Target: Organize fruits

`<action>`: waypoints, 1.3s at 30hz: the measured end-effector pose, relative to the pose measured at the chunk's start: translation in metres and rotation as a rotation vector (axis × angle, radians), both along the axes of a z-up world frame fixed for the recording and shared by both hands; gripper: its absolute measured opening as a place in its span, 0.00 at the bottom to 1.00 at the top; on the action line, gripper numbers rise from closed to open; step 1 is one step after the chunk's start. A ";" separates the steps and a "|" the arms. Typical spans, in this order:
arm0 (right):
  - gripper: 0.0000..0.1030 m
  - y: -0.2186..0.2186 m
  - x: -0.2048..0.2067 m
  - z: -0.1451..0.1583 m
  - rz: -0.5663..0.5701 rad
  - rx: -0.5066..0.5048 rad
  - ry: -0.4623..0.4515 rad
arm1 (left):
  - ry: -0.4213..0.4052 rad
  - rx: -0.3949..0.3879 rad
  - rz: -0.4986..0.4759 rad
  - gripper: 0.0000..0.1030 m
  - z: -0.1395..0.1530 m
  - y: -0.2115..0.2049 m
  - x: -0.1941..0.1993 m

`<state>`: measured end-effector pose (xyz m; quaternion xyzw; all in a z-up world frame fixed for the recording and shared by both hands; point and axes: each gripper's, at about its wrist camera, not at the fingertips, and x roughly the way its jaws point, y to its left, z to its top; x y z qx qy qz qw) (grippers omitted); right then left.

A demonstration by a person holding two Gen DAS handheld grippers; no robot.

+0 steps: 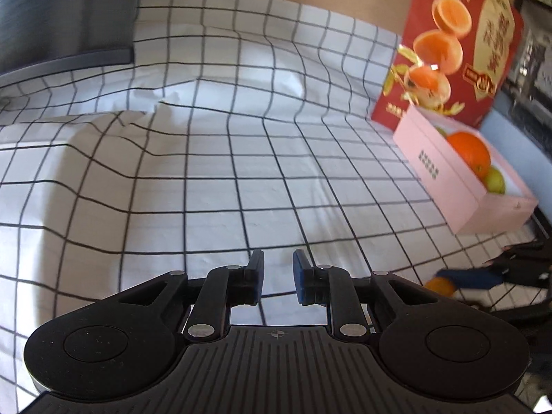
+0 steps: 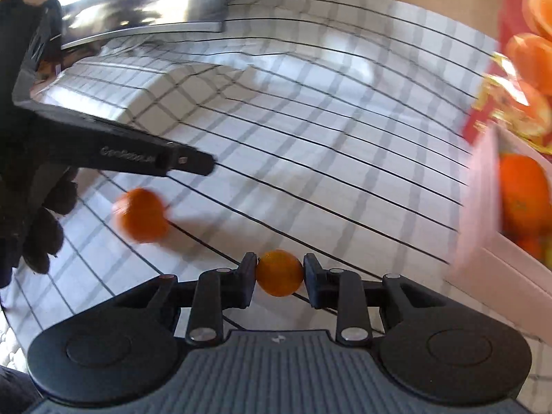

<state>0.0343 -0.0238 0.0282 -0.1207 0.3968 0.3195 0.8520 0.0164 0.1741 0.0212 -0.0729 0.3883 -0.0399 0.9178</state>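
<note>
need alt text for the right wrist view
The right gripper is shut on a small orange above a white checked cloth. A second orange lies blurred to the left near a gloved hand, and a pink box of fruit sits at right.

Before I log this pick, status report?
Right gripper shut on small orange. Left gripper empty, slightly apart. Loose orange on cloth. Pink box right, path clear.

Each of your wrist cameras sits behind its tool, angled down and close over the checked cloth (image 1: pixel 241 179). Your left view faces open cloth; your right faces the same cloth. Both share the pink box (image 1: pixel 459 186) at right.
</note>
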 end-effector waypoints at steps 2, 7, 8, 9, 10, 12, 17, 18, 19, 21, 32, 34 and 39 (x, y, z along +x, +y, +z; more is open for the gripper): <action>0.28 -0.016 -0.001 0.000 -0.049 -0.001 -0.001 | 0.004 0.007 -0.009 0.20 -0.003 -0.005 0.001; 0.28 -0.048 0.001 -0.006 -0.159 0.015 0.010 | -0.009 -0.009 -0.013 0.20 0.001 -0.008 -0.002; 0.28 -0.052 0.001 -0.007 -0.172 0.020 0.010 | -0.021 -0.015 -0.008 0.20 0.005 -0.006 -0.003; 0.28 -0.054 0.001 -0.008 -0.183 0.021 0.010 | -0.037 -0.023 0.001 0.20 0.009 -0.003 -0.006; 0.28 -0.056 0.001 -0.009 -0.192 0.020 0.010 | -0.058 -0.030 0.017 0.21 0.016 0.001 -0.009; 0.31 -0.058 -0.001 -0.012 -0.204 0.017 0.009 | -0.093 -0.038 0.052 0.21 0.028 0.010 -0.016; 0.70 -0.064 -0.003 -0.016 -0.254 0.014 -0.008 | -0.129 -0.043 0.103 0.21 0.050 0.035 -0.039; 0.75 -0.066 -0.002 -0.019 -0.272 0.025 -0.008 | -0.118 -0.036 0.079 0.21 0.052 0.036 -0.043; 0.79 -0.068 -0.002 -0.021 -0.288 0.037 -0.012 | -0.108 -0.023 0.055 0.21 0.053 0.035 -0.047; 0.84 -0.069 -0.004 -0.024 -0.305 0.040 -0.032 | -0.081 0.016 0.001 0.22 0.052 0.030 -0.058; 0.98 -0.077 -0.011 -0.032 -0.323 0.067 -0.074 | 0.014 0.127 -0.101 0.27 0.056 0.010 -0.160; 0.99 -0.078 -0.010 -0.033 -0.326 0.067 -0.071 | 0.038 0.218 -0.120 0.27 0.049 -0.007 -0.165; 1.00 -0.076 -0.010 -0.033 -0.326 0.065 -0.070 | 0.076 0.311 -0.072 0.48 0.029 -0.027 -0.162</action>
